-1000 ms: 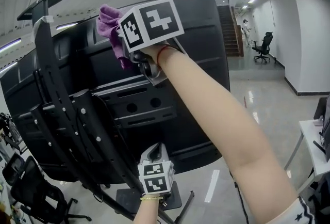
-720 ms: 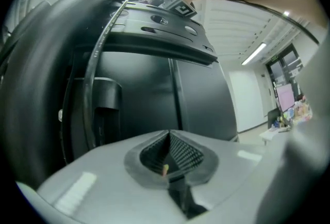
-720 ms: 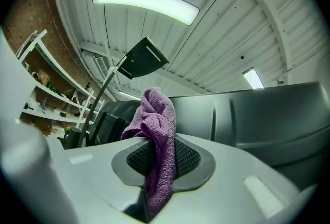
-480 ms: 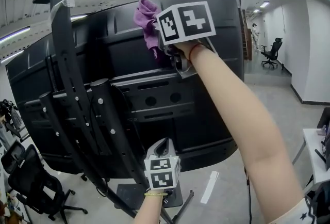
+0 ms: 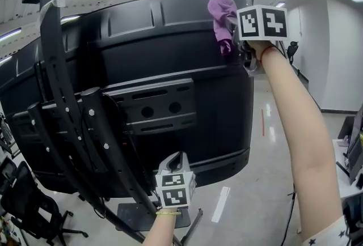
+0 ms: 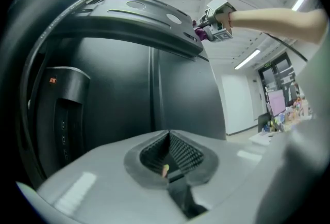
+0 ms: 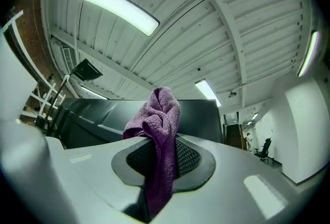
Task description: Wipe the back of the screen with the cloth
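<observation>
- Right gripper (image 5: 232, 30) pinches the cloth (image 5: 221, 11) at the screen's (image 5: 170, 52) top right corner.
- Left gripper (image 5: 177, 158), jaws pressed together and empty, hangs near the screen's bottom edge.

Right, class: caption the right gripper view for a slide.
Right tongs gripping a crumpled purple cloth by the large black screen.

Ceiling (image 7: 216, 21): white ribbed panels, long strip lights (image 7: 116, 9). Walls (image 5: 340, 52): white. Floor (image 5: 266, 148): glossy pale grey, with a white strip mark (image 5: 219, 205). Furniture: black office chair (image 5: 22, 205), lower left; second office chair (image 7: 266, 144), far off near a stairway (image 7: 230, 138).
</observation>
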{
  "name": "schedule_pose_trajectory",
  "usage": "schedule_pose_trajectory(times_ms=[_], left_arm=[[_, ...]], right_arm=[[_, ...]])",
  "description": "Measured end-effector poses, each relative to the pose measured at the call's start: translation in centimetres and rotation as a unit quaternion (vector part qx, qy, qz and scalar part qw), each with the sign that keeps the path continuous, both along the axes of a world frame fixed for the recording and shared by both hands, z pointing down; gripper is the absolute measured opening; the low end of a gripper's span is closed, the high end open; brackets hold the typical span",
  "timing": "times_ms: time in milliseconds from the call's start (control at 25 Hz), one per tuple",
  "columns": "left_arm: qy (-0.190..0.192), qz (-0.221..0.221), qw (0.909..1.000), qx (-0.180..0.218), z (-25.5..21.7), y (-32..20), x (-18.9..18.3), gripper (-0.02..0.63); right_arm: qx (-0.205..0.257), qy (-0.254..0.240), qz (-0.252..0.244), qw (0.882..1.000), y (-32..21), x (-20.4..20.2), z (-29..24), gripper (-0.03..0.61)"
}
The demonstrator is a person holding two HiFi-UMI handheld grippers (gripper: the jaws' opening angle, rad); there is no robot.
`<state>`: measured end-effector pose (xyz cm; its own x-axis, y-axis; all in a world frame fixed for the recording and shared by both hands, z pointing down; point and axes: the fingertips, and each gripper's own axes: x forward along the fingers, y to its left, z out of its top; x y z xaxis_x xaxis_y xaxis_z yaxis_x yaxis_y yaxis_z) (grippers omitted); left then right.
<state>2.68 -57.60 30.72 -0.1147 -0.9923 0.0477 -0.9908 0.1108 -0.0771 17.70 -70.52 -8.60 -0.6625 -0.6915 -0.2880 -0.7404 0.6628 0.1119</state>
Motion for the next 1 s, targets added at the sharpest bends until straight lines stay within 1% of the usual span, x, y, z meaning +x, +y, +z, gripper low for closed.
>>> schedule_pose_trajectory(times_ms=[80, 160, 240, 320, 440, 560, 680, 800, 920, 1000], left_arm=[[-0.001, 0.001, 1.0, 0.0, 0.0, -0.2, 0.3, 0.008], [-0.002, 0.001, 1.0, 0.002, -0.3, -0.2, 0.5, 0.008], [-0.006, -0.002, 1.0, 0.007, -0.6, 0.1, 0.6, 0.008], [-0.012, -0.005, 0.9999, 0.011, -0.7, 0.7, 0.7, 0.008], [-0.008, -0.007, 0.9998, 0.015, -0.1, 1.7, 0.7, 0.008], [0.013, -0.011, 0.9998, 0.013, 1.5, 2.6, 0.7, 0.008], [0.021, -0.021, 0.9995, 0.012, 3.4, 3.6, 1.0, 0.008], [0.027, -0.015, 0.9994, 0.017, 5.6, 4.4, 1.8, 0.008], [0.047, -0.012, 0.9988, 0.012, 8.0, 4.7, 2.2, 0.008], [0.051, -0.016, 0.9985, 0.006, 8.9, 4.9, 2.4, 0.008]], right_arm=[[0.003, 0.003, 0.015, 1.0, -0.6, 1.1, 0.1, 0.063], [0.015, -0.003, 0.01, 1.0, -0.3, 1.4, 0.1, 0.063], [0.044, -0.011, -0.014, 0.999, 1.1, 1.2, 0.5, 0.062], [0.073, -0.015, -0.044, 0.996, 3.3, 1.3, 2.4, 0.061], [0.095, -0.008, -0.068, 0.993, 5.5, 2.0, 8.8, 0.061], [0.103, 0.003, -0.067, 0.992, 6.8, 2.6, 17.6, 0.061], [0.066, 0.009, -0.064, 0.996, 9.5, 2.4, 26.8, 0.061], [0.029, 0.036, -0.063, 0.997, 11.7, 1.8, 35.2, 0.061], [-0.025, 0.043, -0.069, 0.996, 13.1, 1.7, 41.3, 0.058], [-0.059, 0.04, -0.073, 0.995, 13.4, 1.7, 44.0, 0.058]])
